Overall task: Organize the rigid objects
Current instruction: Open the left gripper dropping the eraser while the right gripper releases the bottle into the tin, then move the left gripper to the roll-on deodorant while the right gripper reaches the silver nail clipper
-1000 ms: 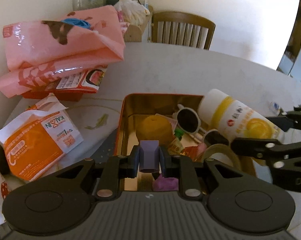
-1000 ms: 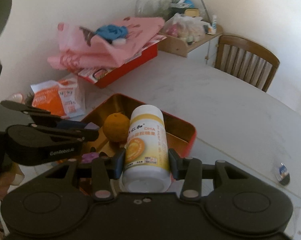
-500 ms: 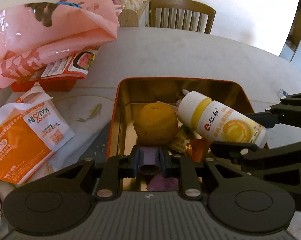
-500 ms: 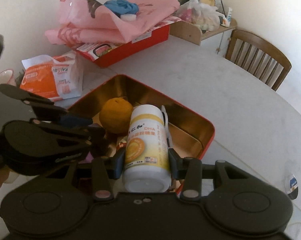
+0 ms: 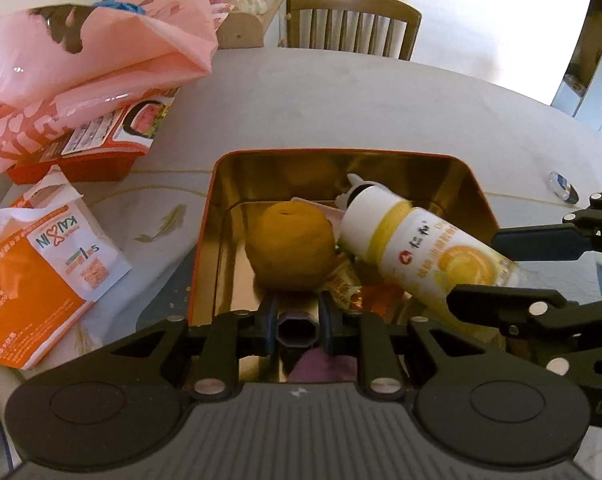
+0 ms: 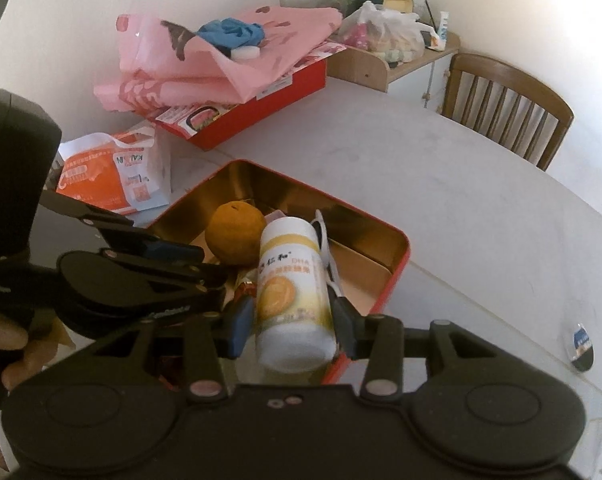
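A red tin with a gold inside (image 5: 477, 200) (image 6: 397, 256) sits on the table. It holds an orange (image 5: 291, 246) (image 6: 235, 236), snack wrappers and a purple thing (image 5: 321, 366). My right gripper (image 6: 291, 316) has parted around a white and yellow supplement bottle (image 6: 291, 288) (image 5: 421, 250); a gap shows on both sides and the bottle lies tilted into the tin. My left gripper (image 5: 297, 326) is shut on a small purple hexagonal tube (image 5: 297, 330) low over the tin's near edge.
A pink bag on a red box (image 5: 81, 60) and an orange and white packet (image 5: 33, 272) lie left of the tin. A wooden chair (image 5: 353, 24) and a cluttered shelf (image 6: 393, 40) stand behind the table. A small round object (image 6: 581, 346) lies to the right.
Both grippers moved down into the tin. The right gripper's fingers opened off the bottle, which now rests tilted in the tin. The left gripper's purple tube tipped end-on.
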A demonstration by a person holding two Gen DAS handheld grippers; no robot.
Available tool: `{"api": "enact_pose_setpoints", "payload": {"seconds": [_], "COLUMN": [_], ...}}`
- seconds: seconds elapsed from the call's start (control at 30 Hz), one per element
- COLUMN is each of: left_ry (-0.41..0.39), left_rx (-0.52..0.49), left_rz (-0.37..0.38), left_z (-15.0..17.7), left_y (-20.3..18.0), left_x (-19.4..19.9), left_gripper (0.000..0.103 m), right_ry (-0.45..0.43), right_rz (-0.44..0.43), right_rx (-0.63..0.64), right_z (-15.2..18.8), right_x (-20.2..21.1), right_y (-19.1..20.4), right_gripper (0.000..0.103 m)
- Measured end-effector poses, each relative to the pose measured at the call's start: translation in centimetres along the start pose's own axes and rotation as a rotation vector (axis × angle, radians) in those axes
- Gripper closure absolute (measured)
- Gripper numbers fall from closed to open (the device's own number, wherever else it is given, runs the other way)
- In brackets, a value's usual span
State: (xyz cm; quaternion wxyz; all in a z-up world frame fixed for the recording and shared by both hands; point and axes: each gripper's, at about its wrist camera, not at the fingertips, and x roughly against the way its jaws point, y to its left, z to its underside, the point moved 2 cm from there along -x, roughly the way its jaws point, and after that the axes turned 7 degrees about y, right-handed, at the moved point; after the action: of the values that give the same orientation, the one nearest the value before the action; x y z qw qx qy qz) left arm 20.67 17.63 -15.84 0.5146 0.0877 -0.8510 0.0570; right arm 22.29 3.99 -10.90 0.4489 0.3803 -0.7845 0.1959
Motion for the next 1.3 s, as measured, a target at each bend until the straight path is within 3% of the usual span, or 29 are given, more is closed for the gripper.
{"api": "enact_pose_setpoints", "payload": {"seconds": [0.17,0.3,0.57,0.8,0.9,1.3], "left_ry": [-0.022,-0.053,-0.086,-0.134,-0.153,-0.198], "left_rx": [-0.012,-0.011,-0.024,-0.045,-0.061,-0.136], "left_rz": [0.006,0.009,0.006,0.039,0.06,0.151], "left_z": [0.3,0.6,0.6,0.9,0.8,-0.5], "left_y": [-0.8,-1.3,-2.8,-4.7,-6.0,-13.3], "left_x": [0.9,2.2,4.1,6.3,7.3,8.7], "left_gripper": [0.071,0.049,0.048,0.039,0.038,0.032], "right_ry": [-0.019,-0.033,-0.072,-0.101,-0.116,-0.166], "right_rz": [-0.024,-0.031,-0.042,-0.051,-0.05,-0.007], "right_rx": [-0.04,-0.053,-0.088,-0.124,-0.142,-0.261], "right_z": [0.6,1.1,2.2,3.4,4.2,9.2], "right_x": [1.3,2.3,4.9,7.1,8.3,12.4], "right_y": [-0.7,-0.9,-2.0,-3.5,-4.3,-11.0], "right_gripper": [0.052,0.051,0.042,0.038,0.03,0.019]}}
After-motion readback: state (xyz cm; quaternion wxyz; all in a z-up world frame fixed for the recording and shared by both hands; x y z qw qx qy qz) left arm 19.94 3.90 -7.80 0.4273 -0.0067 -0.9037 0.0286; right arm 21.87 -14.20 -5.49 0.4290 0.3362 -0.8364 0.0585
